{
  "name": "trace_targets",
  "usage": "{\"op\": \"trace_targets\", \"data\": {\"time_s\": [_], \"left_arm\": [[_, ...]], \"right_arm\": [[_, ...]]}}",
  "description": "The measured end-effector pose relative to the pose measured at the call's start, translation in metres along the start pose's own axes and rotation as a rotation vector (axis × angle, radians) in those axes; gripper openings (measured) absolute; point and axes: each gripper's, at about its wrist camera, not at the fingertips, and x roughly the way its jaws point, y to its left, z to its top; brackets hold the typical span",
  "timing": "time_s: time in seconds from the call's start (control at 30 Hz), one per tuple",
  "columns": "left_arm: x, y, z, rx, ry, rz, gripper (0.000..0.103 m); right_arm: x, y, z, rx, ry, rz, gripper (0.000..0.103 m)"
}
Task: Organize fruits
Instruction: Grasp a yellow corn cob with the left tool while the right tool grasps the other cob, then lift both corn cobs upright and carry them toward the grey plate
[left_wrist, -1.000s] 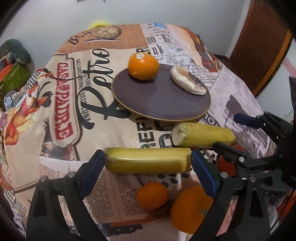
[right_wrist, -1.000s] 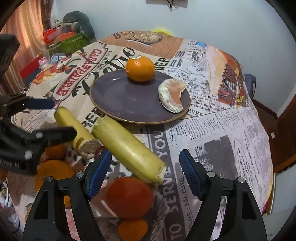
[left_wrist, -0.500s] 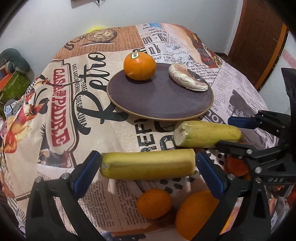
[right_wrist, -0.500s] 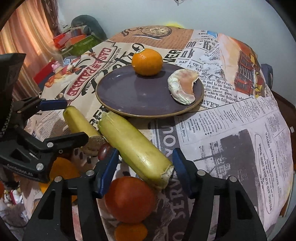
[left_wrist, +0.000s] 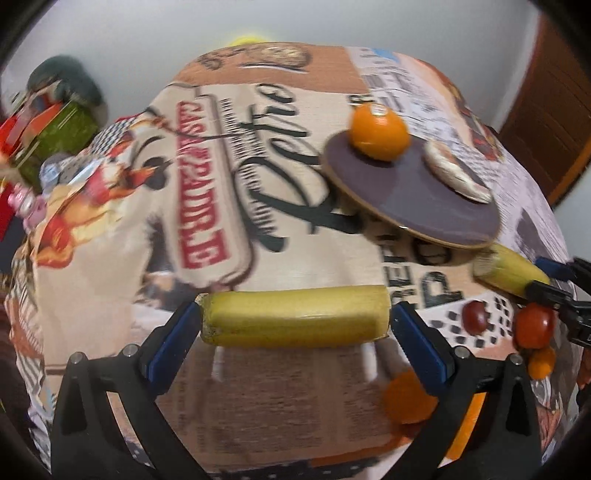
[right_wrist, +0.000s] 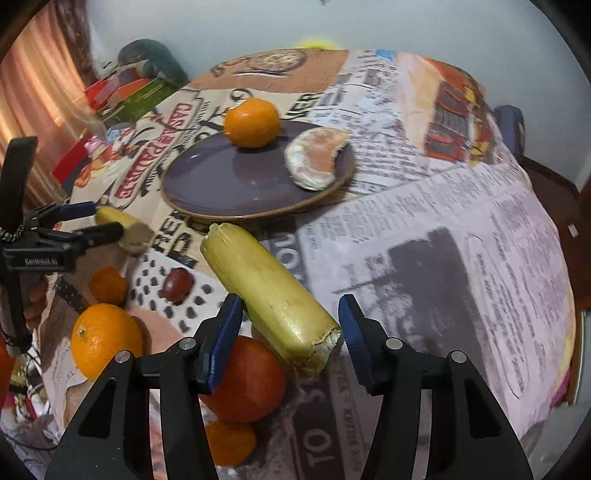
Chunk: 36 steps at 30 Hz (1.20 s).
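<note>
My left claw (left_wrist: 295, 325) grips a yellow banana piece (left_wrist: 294, 316) lengthwise, one blue pad (left_wrist: 173, 341) against each cut end, and the piece looks lifted off the cloth-covered desk (left_wrist: 258, 406), a blurred shadow under it. Ahead and to the right of this claw sits the dark plate (left_wrist: 413, 192), carrying an orange (left_wrist: 380, 134) on its far edge and a pale peeled wedge (left_wrist: 456, 175) on its right side. Just behind my right pad lie a small orange (left_wrist: 408, 397) and, further right, a dark red grape (left_wrist: 474, 316), a red-orange fruit (left_wrist: 535, 326) and another small orange (left_wrist: 541, 363).

My right claw (right_wrist: 290, 332) straddles the near end of a second banana piece (right_wrist: 269, 295). The left pad (right_wrist: 221, 343) touches its side, but a gap shows between the fruit and the right pad, so this claw is open. The piece runs ahead and to the left toward the plate, its far end just short of the rim. Below this claw's left pad sits the red-orange fruit, with a small orange nearer me and a big orange (right_wrist: 105, 339) off to the left.
</note>
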Motion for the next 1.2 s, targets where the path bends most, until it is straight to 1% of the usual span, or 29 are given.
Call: {"op": "trace_targets", "data": {"time_s": [0.1, 0.17, 0.27, 0.37, 0.43, 0.5, 0.57, 0.63, 0.77, 0.83, 0.93, 0.97, 1.0, 1.1, 1.2], "left_arm": [[-0.003, 0.008, -0.001, -0.018, 0.015, 0.003, 0.103], [-0.009, 0.012, -0.004, -0.046, 0.009, -0.022, 0.103], [-0.017, 0.019, -0.008, -0.11, 0.019, -0.069, 0.103], [-0.021, 0.025, -0.016, -0.174, 0.036, -0.099, 0.103], [-0.025, 0.026, -0.021, -0.192, 0.032, -0.082, 0.103], [-0.028, 0.025, -0.024, -0.187, 0.015, -0.043, 0.103], [-0.023, 0.024, -0.022, -0.194, 0.027, -0.03, 0.103], [-0.021, 0.025, -0.02, -0.218, 0.029, -0.032, 0.103], [-0.016, 0.026, -0.012, -0.278, 0.007, -0.042, 0.103], [-0.006, 0.025, -0.008, -0.294, 0.025, -0.035, 0.103], [0.009, 0.028, -0.009, -0.363, 0.07, -0.055, 0.103], [0.012, 0.028, -0.011, -0.385, 0.073, -0.056, 0.103], [0.013, 0.028, -0.012, -0.406, 0.06, -0.047, 0.103], [0.015, 0.022, -0.01, -0.398, 0.04, -0.024, 0.103], [0.02, 0.017, -0.007, -0.38, 0.049, -0.049, 0.102]], "right_arm": [[-0.002, -0.007, 0.0, 0.032, 0.013, 0.002, 0.05], [-0.005, -0.007, 0.001, 0.033, 0.011, 0.006, 0.049], [-0.01, 0.001, 0.006, 0.005, -0.005, 0.032, 0.049], [-0.004, 0.014, 0.013, -0.06, -0.002, 0.029, 0.049], [0.004, 0.022, 0.017, -0.103, 0.018, 0.03, 0.05], [0.013, 0.028, 0.019, -0.141, 0.031, -0.003, 0.051], [0.021, 0.032, 0.02, -0.168, 0.043, -0.03, 0.051], [0.024, 0.032, 0.021, -0.178, 0.047, -0.036, 0.052], [0.026, 0.032, 0.02, -0.182, 0.042, -0.034, 0.053], [0.025, 0.033, 0.019, -0.186, 0.037, -0.038, 0.054], [0.024, 0.033, 0.018, -0.165, 0.017, -0.047, 0.052], [0.023, 0.032, 0.018, -0.159, 0.01, -0.049, 0.052], [0.023, 0.032, 0.017, -0.149, 0.0, -0.052, 0.052], [0.02, 0.031, 0.017, -0.131, -0.019, -0.053, 0.048], [0.015, 0.029, 0.02, -0.114, -0.038, -0.054, 0.042]]}}
